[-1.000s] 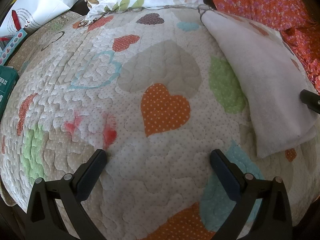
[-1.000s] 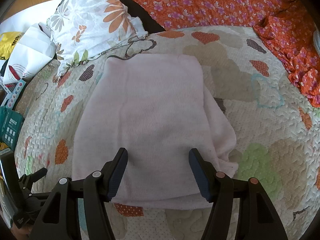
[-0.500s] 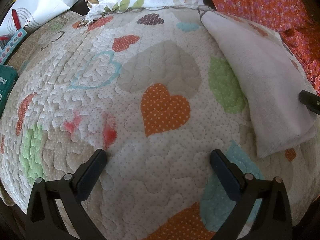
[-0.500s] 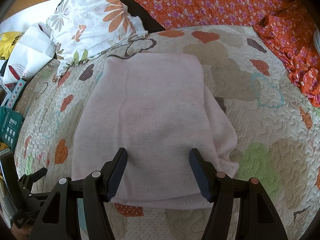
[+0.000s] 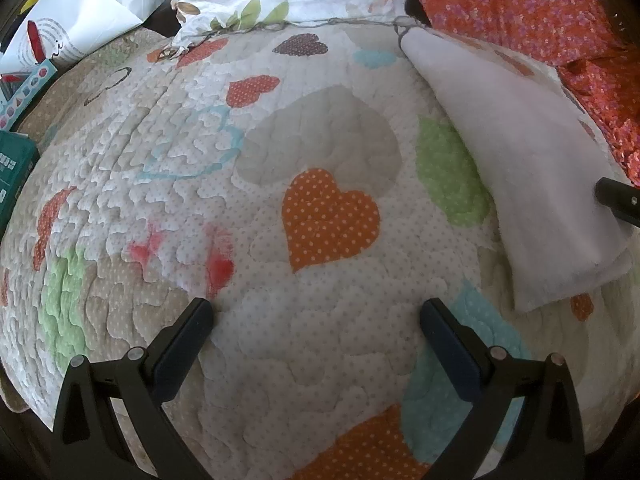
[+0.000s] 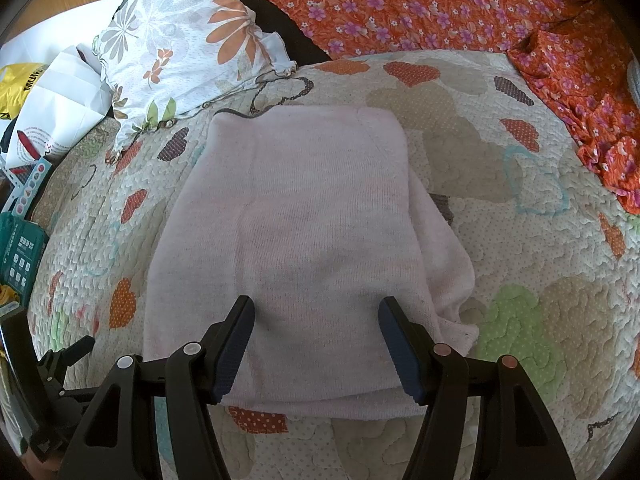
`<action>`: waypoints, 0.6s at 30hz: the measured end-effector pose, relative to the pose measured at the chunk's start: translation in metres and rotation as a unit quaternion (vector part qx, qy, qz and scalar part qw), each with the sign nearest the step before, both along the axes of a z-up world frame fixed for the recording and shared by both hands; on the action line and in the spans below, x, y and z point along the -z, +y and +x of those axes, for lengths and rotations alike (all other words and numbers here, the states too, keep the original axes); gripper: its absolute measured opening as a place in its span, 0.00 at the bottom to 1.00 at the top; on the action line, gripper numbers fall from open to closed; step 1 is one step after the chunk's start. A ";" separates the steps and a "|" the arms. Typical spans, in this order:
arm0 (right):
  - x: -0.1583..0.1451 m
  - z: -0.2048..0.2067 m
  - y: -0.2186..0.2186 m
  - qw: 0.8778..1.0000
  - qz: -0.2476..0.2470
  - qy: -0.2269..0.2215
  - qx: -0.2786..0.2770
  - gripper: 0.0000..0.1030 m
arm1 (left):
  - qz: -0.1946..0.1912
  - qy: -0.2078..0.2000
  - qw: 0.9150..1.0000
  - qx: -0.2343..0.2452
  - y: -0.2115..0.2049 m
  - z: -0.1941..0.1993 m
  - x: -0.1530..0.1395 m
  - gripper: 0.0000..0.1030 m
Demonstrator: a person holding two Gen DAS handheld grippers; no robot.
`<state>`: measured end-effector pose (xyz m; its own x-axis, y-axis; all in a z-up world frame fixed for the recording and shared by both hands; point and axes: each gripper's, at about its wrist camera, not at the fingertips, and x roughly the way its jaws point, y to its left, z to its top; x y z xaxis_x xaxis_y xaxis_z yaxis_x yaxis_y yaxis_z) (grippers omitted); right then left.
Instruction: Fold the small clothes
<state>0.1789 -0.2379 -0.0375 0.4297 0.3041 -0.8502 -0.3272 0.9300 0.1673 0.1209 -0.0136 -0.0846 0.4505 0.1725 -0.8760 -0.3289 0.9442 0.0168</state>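
A pale pink knitted garment (image 6: pixel 304 240) lies folded into a rough rectangle on the heart-patterned quilt (image 6: pixel 540 264), a loose flap sticking out on its right side. My right gripper (image 6: pixel 316 316) hovers open over the garment's near edge, with nothing between its fingers. In the left wrist view the same garment (image 5: pixel 532 168) lies at the right. My left gripper (image 5: pixel 316 312) stands open over bare quilt (image 5: pixel 200 152), well left of the garment. One finger of the right gripper (image 5: pixel 618 200) shows at that view's right edge.
A floral pillow (image 6: pixel 180 44) lies at the back left. Orange flowered fabric (image 6: pixel 440 4) covers the back and right. White paper bags (image 6: pixel 56 104) and a green box (image 6: pixel 18 252) sit off the quilt's left edge. The left gripper's frame (image 6: pixel 52 380) shows at lower left.
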 end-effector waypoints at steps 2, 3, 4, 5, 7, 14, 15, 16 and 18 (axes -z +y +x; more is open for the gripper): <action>0.000 -0.001 0.000 1.000 0.001 -0.001 0.001 0.67 | -0.004 0.002 1.000 0.004 0.001 0.001 -0.001 1.00; 0.000 -0.001 0.001 1.000 0.001 -0.001 0.001 0.67 | -0.005 0.003 1.000 0.007 0.001 0.003 -0.002 1.00; 0.001 -0.001 0.001 1.000 0.001 -0.001 0.000 0.67 | -0.005 0.003 1.000 0.008 0.000 0.002 -0.003 1.00; 0.001 -0.001 0.001 1.000 0.002 -0.001 0.000 0.67 | -0.007 0.001 1.000 0.010 0.000 0.003 -0.005 0.97; -0.001 -0.002 0.001 1.000 0.004 -0.003 0.000 0.67 | -0.011 -0.006 1.000 0.009 0.000 0.000 -0.009 0.85; -0.019 0.002 -0.016 0.999 0.023 -0.024 0.022 0.67 | -0.037 -0.048 0.998 -0.003 -0.006 0.000 -0.042 0.70; -0.020 0.003 -0.021 0.999 0.027 -0.023 0.027 0.67 | -0.030 -0.056 0.998 0.002 -0.011 0.003 -0.048 0.70; -0.021 0.004 -0.024 0.999 0.030 -0.022 0.032 0.67 | -0.023 -0.063 0.998 0.006 -0.016 0.005 -0.053 0.70; -0.022 0.007 -0.032 0.998 0.037 -0.018 0.041 0.67 | -0.010 -0.077 0.997 0.017 -0.029 0.007 -0.063 0.70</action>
